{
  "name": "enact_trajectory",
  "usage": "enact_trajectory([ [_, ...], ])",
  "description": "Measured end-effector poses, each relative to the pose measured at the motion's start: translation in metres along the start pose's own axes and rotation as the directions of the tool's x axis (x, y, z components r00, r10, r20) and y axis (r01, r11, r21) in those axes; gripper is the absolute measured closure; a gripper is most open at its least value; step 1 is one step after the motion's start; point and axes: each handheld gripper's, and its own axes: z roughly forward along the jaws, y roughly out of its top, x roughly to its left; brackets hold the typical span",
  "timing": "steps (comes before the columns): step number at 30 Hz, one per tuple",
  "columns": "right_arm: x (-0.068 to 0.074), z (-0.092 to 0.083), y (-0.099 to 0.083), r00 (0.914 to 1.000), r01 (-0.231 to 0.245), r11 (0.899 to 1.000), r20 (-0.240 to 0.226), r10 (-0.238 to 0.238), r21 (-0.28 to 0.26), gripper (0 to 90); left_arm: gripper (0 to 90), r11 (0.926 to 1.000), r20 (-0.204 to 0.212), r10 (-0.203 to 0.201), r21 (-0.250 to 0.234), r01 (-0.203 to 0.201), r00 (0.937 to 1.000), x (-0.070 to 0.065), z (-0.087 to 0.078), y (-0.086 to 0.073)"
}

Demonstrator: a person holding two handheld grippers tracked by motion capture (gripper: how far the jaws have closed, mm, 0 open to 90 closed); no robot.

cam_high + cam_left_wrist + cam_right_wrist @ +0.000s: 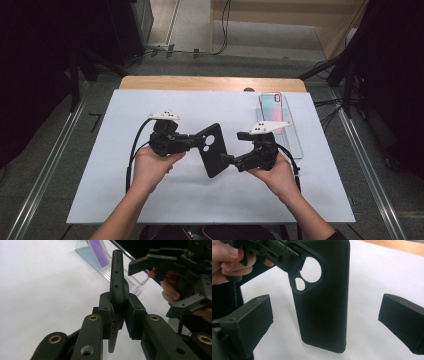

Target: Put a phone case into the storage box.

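Two grippers meet over the white table (150, 200): left gripper (196, 141) clamps the black phone case (214, 150) aloft, right gripper (235, 148) gaping beside it. Beyond, the phone (272, 107) waits on its clear stand (295, 142), fitting undone.

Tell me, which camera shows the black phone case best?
The right gripper view: the black phone case faces it flat, camera holes clear. The left gripper view sees only its thin edge between the pads. The high view shows it small.

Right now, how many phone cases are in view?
2: a black case held in the left tongs above the table, and a clear case lying at the far right.
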Motion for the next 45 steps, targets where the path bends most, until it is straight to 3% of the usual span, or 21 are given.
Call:
enact_trajectory([
  [9, 0.006, 0.011, -0.001, 0.9941, -0.026, 0.999, 0.105, 0.028, -0.028, 0.0, 77.4, 0.9986, -0.048, -0.053, -0.001, 0.053, 0.9975, -0.006, 0.007, 0.000],
  [27, 0.015, 0.042, 0.002, 0.9870, -0.011, 1.000, 0.160, 0.007, 0.019, 0.0, 77.3, 0.9945, -0.044, -0.105, 0.004, 0.105, 0.9935, -0.023, 0.021, 0.002],
  [29, 0.015, 0.043, 0.002, 0.9860, -0.015, 1.000, 0.166, 0.012, 0.019, 6.5, 77.3, 0.9931, -0.039, -0.117, 0.003, 0.117, 0.9924, -0.024, 0.023, 0.001],
  [34, 0.015, 0.043, 0.002, 0.9861, -0.008, 1.000, 0.166, 0.003, 0.030, 11.0, 76.9, 0.9924, -0.032, -0.123, 0.001, 0.123, 0.9919, -0.024, 0.024, 0.001],
  [36, 0.016, 0.043, 0.002, 0.9849, 0.003, 1.000, 0.173, -0.008, 0.031, 11.6, 74.2, 0.9912, -0.007, -0.131, -0.018, 0.131, 0.9913, -0.024, 0.022, 0.001],
  [38, 0.016, 0.041, 0.003, 0.9840, 0.000, 1.000, 0.178, -0.005, 0.028, 12.0, 61.9, 0.9900, 0.029, -0.138, -0.024, 0.139, 0.9900, -0.023, 0.019, 0.002],
  [45, 0.011, 0.030, 0.008, 0.9867, -0.008, 1.000, 0.162, 0.005, 0.019, 12.8, 46.4, 0.9928, 0.041, -0.112, -0.039, 0.113, 0.9929, -0.022, 0.002, 0.005],
])
